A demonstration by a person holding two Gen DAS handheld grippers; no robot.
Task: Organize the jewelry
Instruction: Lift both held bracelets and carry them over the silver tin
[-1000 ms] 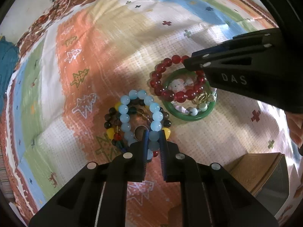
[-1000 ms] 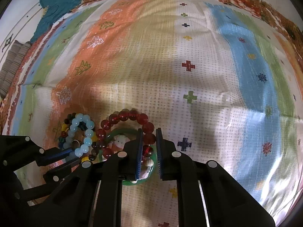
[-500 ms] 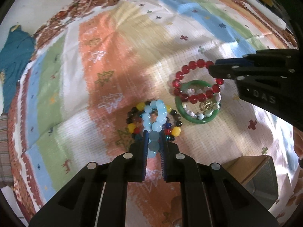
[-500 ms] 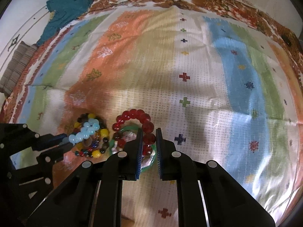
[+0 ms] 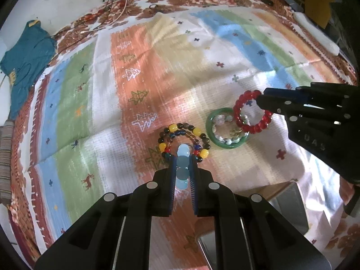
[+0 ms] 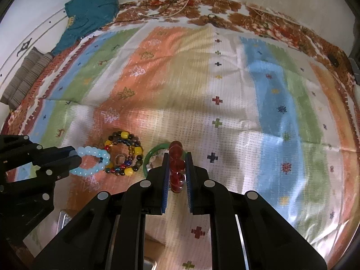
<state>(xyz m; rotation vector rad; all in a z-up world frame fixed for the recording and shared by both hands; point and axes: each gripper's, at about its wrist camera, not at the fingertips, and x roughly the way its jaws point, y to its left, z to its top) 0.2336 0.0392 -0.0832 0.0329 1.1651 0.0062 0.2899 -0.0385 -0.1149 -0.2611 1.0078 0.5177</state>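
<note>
My left gripper (image 5: 182, 157) is shut on a light blue bead bracelet (image 5: 182, 155) and holds it above the cloth; it also shows in the right wrist view (image 6: 91, 162). My right gripper (image 6: 177, 155) is shut on a red bead bracelet (image 6: 176, 164), lifted; it also shows in the left wrist view (image 5: 252, 112). A multicoloured bead bracelet (image 5: 183, 130) with yellow and dark beads lies on the cloth under the left gripper. A green bangle (image 5: 227, 145) with a pale bead bracelet (image 5: 221, 136) and a small gold piece inside lies beside it.
A striped patterned cloth (image 6: 225, 90) covers the surface. A box with a mirrored lid (image 5: 290, 204) stands at the near right. A teal garment (image 6: 90, 11) and a grey folded cloth (image 6: 24, 78) lie at the far left. Cables (image 6: 175, 2) lie at the back edge.
Both grippers have risen and pulled back, lifting the blue and red bracelets off the piles. The multicoloured bracelet and the green bangle stay on the cloth.
</note>
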